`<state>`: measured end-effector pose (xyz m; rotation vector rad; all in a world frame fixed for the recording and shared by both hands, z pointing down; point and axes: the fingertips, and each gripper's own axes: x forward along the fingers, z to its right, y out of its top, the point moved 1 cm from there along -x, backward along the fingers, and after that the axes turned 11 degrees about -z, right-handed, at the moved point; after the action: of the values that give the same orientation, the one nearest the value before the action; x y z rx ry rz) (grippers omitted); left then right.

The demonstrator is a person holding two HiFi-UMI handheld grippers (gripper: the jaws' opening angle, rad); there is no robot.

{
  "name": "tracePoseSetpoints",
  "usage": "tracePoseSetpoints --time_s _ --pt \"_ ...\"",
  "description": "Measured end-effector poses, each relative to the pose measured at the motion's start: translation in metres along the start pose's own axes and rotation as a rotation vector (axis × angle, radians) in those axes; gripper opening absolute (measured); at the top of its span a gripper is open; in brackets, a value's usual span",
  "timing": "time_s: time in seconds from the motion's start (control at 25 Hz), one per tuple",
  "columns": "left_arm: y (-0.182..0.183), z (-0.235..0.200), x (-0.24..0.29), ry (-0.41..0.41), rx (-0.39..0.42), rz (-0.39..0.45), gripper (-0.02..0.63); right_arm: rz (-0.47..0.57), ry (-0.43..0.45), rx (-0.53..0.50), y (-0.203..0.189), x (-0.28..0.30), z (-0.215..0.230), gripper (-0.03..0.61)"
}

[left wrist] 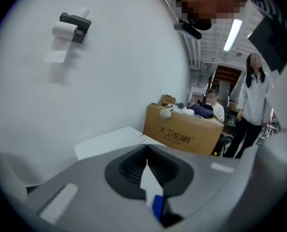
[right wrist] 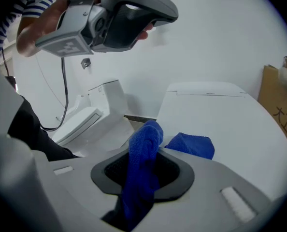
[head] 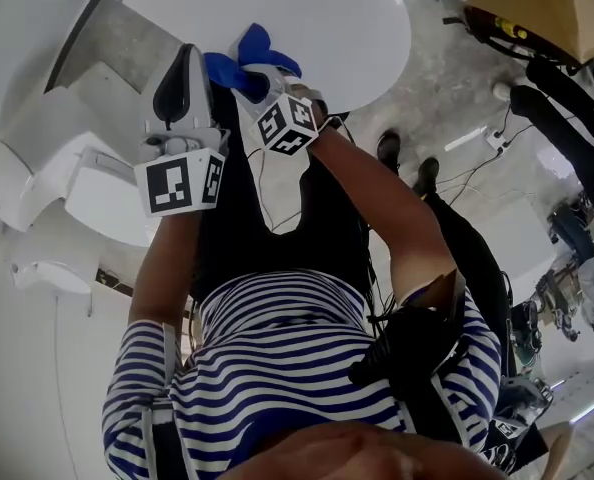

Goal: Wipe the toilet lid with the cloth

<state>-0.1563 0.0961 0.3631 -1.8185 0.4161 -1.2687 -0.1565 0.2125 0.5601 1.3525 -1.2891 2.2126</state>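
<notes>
Blue cloth [right wrist: 144, 141] inside right claw [right wrist: 145, 170]

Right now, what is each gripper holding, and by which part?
The right gripper grips the blue cloth at a bunched fold, ends free. The left gripper is shut on nothing.

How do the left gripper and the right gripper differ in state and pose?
The right gripper has its jaws closed on the blue cloth; the left gripper has its jaws together on nothing. The right gripper is low over the toilet lid; the left gripper is held higher, off the lid. Both carry a marker cube.
</notes>
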Motion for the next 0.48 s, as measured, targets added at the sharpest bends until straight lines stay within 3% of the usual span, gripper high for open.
tracePoseSetpoints --time_s 0.2,0.48 --pt "-0.002 -0.007 -0.007 0.014 -0.007 0.005 0.002 -0.014 0.039 -0.036 0.001 0.01 -0.03 0.11" --pt "0.007 -0.009 -0.007 0.016 0.002 0.004 0.003 0.015 0.03 -0.015 0.016 -0.003 -0.019 0.11"
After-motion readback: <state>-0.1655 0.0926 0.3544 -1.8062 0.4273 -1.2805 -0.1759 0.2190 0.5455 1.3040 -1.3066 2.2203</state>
